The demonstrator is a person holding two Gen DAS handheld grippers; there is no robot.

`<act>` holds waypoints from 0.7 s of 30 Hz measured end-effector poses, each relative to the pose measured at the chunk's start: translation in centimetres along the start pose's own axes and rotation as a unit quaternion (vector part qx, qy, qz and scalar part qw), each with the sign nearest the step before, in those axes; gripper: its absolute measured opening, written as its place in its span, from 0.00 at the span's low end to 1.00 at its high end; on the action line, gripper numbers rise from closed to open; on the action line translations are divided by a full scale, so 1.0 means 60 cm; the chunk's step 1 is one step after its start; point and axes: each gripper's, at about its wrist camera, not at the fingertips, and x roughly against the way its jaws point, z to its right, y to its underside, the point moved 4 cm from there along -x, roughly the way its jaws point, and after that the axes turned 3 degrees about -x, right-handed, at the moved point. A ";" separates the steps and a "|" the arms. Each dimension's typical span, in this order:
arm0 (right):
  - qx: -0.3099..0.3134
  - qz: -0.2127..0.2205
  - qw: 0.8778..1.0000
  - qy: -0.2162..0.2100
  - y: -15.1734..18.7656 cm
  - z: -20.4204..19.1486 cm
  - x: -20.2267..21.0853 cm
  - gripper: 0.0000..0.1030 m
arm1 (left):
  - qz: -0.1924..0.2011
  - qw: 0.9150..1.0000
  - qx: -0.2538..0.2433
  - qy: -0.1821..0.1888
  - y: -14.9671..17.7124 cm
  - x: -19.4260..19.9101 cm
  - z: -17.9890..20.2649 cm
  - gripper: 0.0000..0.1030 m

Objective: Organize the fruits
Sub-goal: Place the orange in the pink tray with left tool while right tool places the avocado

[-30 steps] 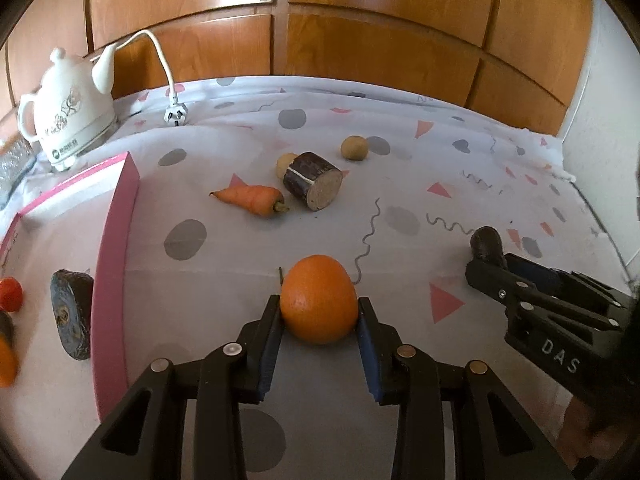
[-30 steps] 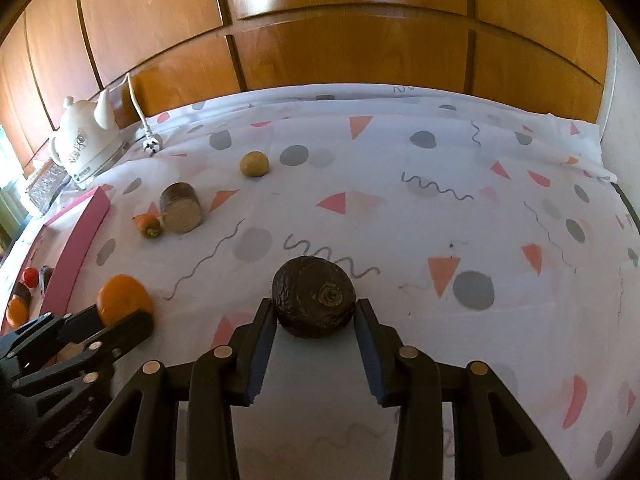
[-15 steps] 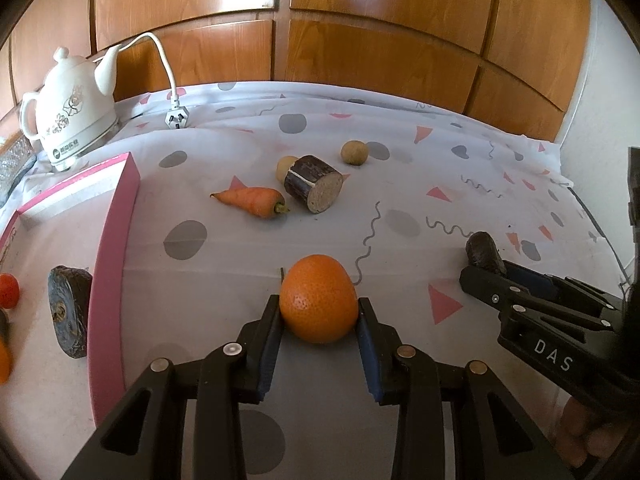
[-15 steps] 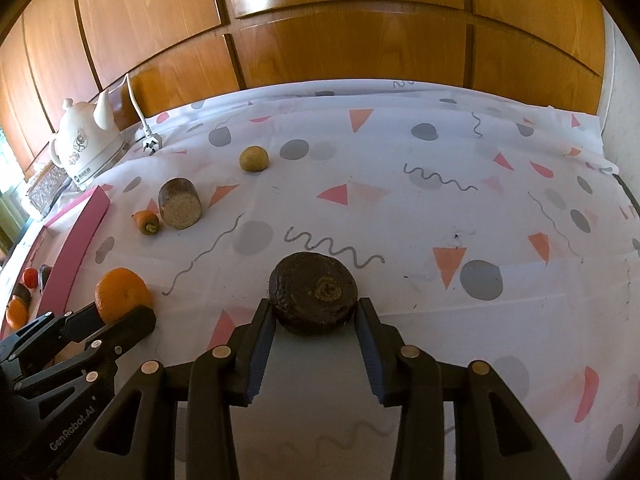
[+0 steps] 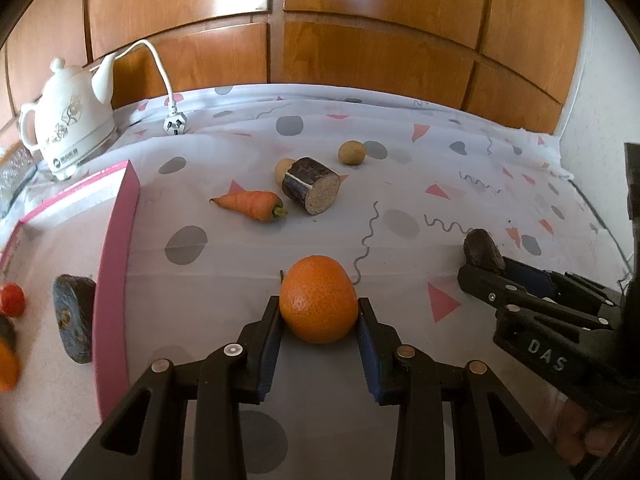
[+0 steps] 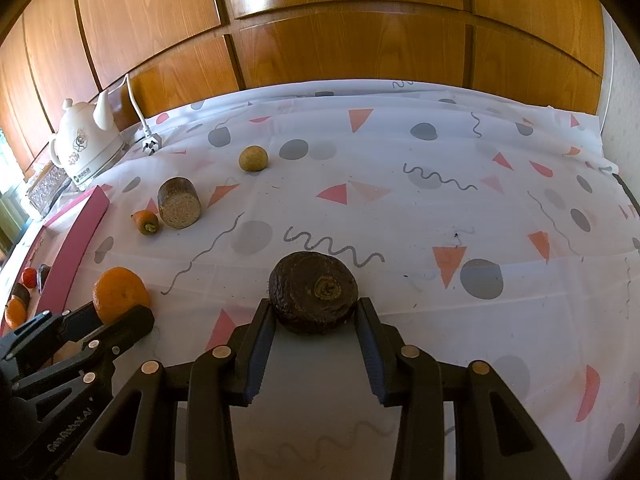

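My left gripper [image 5: 318, 320] is shut on an orange [image 5: 318, 304] and holds it above the patterned cloth; the orange also shows in the right wrist view [image 6: 120, 294]. My right gripper [image 6: 314, 316] is shut on a dark brown wrinkled fruit [image 6: 314, 290], seen at the right of the left wrist view [image 5: 482, 250]. A pink-rimmed tray [image 5: 114, 264] at the left holds a dark fruit [image 5: 74, 322], a small red fruit [image 5: 11, 300] and an orange piece. A carrot [image 5: 252, 205], a dark cut cylinder [image 5: 310, 190] and two small tan round fruits [image 5: 352, 153] lie on the cloth further back.
A white kettle [image 5: 70, 126] with its cord and plug [image 5: 175, 124] stands at the back left. A wooden panelled wall [image 5: 360, 40] closes the back. A white wall runs along the right edge. The cloth [image 6: 440, 208] covers the whole surface.
Both grippers have risen a little with their fruits still held. The scene has shifted slightly in both views; the objects on the cloth have not moved.
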 end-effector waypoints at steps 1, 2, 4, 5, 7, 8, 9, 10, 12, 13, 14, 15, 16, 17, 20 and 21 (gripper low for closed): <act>0.005 0.001 1.000 0.005 0.000 -0.002 0.000 0.41 | -0.002 1.000 0.004 0.001 0.000 0.002 -0.002 0.34; 0.008 0.001 1.000 0.009 0.000 -0.005 0.000 0.41 | -0.005 1.000 0.009 0.000 -0.001 0.007 -0.007 0.34; 0.012 0.002 1.000 0.014 0.001 -0.006 0.000 0.41 | -0.001 1.000 0.016 -0.002 -0.003 0.019 -0.014 0.34; 0.012 0.002 1.000 0.014 0.001 -0.006 0.000 0.41 | 0.004 1.000 0.021 -0.001 -0.007 0.030 -0.019 0.34; 0.013 0.002 1.000 0.015 0.001 -0.008 0.000 0.40 | 0.010 1.000 0.024 -0.004 -0.010 0.046 -0.026 0.34; 0.015 0.002 1.000 0.017 0.001 -0.008 0.000 0.40 | 0.015 0.999 0.031 0.000 -0.014 0.059 -0.033 0.34; 0.015 0.002 1.000 0.018 0.001 -0.007 0.000 0.40 | 0.017 0.999 0.035 0.001 -0.015 0.067 -0.037 0.34; 0.016 0.002 1.000 0.019 0.001 -0.007 0.000 0.40 | 0.020 0.999 0.038 0.000 -0.017 0.074 -0.043 0.34; 0.017 0.003 1.000 0.021 0.001 -0.007 0.000 0.40 | 0.028 0.999 0.045 -0.006 -0.020 0.093 -0.058 0.35; 0.018 0.003 1.000 0.022 0.001 -0.008 0.000 0.40 | 0.029 0.998 0.047 -0.009 -0.020 0.099 -0.065 0.35; 0.019 0.003 1.000 0.023 0.001 -0.008 0.000 0.40 | 0.030 0.998 0.051 -0.013 -0.020 0.105 -0.073 0.35; 0.020 0.003 0.999 0.024 0.001 -0.008 0.000 0.40 | 0.032 0.998 0.057 -0.016 -0.019 0.112 -0.084 0.35; 0.021 0.003 0.999 0.026 0.002 -0.009 0.000 0.40 | 0.033 0.997 0.061 -0.018 -0.018 0.117 -0.091 0.35; 0.022 0.003 0.999 0.027 0.002 -0.011 0.000 0.40 | 0.033 0.997 0.067 -0.022 -0.016 0.122 -0.101 0.35; 0.024 0.004 0.999 0.030 0.002 -0.012 -0.001 0.40 | 0.034 0.995 0.085 -0.035 -0.009 0.135 -0.134 0.35; 0.025 0.004 0.999 0.031 0.002 -0.012 -0.001 0.40 | 0.032 0.994 0.093 -0.043 -0.007 0.138 -0.151 0.35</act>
